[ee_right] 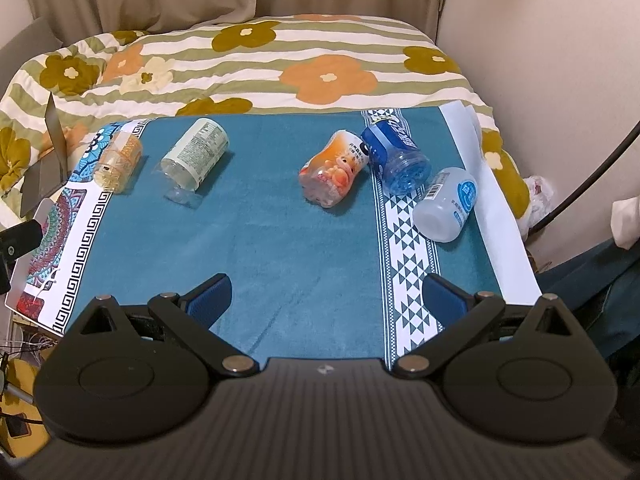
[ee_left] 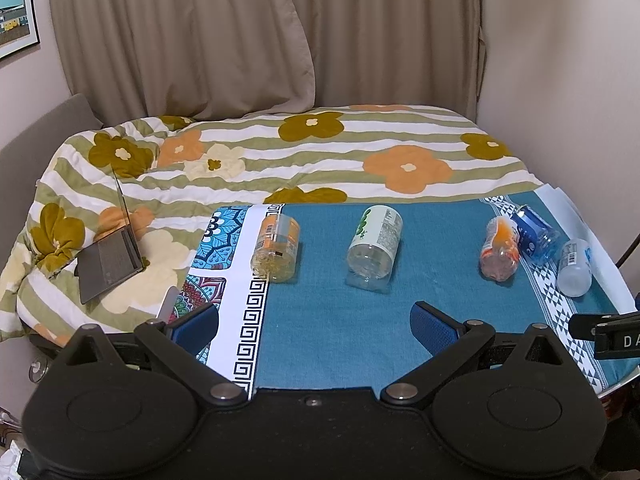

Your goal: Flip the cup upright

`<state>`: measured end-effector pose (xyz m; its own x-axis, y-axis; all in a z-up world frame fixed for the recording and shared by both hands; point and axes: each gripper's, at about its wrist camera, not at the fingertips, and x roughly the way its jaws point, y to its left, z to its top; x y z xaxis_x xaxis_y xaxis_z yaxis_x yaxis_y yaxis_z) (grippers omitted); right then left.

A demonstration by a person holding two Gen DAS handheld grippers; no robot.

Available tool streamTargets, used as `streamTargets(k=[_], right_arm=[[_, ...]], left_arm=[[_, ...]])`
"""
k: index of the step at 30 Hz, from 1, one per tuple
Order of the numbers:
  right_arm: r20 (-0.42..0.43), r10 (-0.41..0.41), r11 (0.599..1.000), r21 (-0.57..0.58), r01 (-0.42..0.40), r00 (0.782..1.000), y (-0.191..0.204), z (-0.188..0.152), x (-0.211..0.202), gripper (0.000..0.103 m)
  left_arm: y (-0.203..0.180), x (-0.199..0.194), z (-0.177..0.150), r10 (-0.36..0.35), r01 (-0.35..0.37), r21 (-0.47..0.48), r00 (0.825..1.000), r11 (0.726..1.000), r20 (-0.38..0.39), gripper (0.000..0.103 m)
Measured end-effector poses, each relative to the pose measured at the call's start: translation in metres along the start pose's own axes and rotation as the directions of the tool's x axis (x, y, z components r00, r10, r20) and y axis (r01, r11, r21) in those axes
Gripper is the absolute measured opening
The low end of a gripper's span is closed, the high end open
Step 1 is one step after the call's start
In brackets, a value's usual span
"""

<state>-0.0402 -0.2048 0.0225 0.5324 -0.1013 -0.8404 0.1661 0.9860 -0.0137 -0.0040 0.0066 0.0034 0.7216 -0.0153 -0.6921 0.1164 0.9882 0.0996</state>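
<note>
Several plastic cups lie on their sides on a teal cloth (ee_left: 332,320) (ee_right: 280,240). From the left: a yellow-orange cup (ee_left: 276,253) (ee_right: 119,161), a white-green labelled cup (ee_left: 374,246) (ee_right: 195,158), an orange printed cup (ee_left: 500,254) (ee_right: 334,168), a blue cup (ee_left: 535,235) (ee_right: 396,156) and a pale white-blue cup (ee_left: 575,267) (ee_right: 446,204). My left gripper (ee_left: 314,320) is open and empty above the cloth's near edge, in front of the two left cups. My right gripper (ee_right: 326,294) is open and empty, in front of the orange printed cup.
The cloth's patterned left border (ee_left: 248,308) and white triangle band (ee_right: 408,256) cover a table in front of a bed with a flowered quilt (ee_left: 320,152). A laptop (ee_left: 110,260) stands half open on the quilt at left. Curtains (ee_left: 240,40) hang behind; a wall (ee_right: 540,60) is on the right.
</note>
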Motion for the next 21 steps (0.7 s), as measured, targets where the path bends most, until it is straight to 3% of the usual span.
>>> streamTargets(k=[21], right_arm=[[-0.003, 0.001, 1.0, 0.001, -0.001, 1.0, -0.0002, 0.0009, 0.0012, 0.103]], left_arm=[[0.0008, 0.0005, -0.0001, -0.004, 0.004, -0.002, 1.0, 1.0, -0.001, 0.103]])
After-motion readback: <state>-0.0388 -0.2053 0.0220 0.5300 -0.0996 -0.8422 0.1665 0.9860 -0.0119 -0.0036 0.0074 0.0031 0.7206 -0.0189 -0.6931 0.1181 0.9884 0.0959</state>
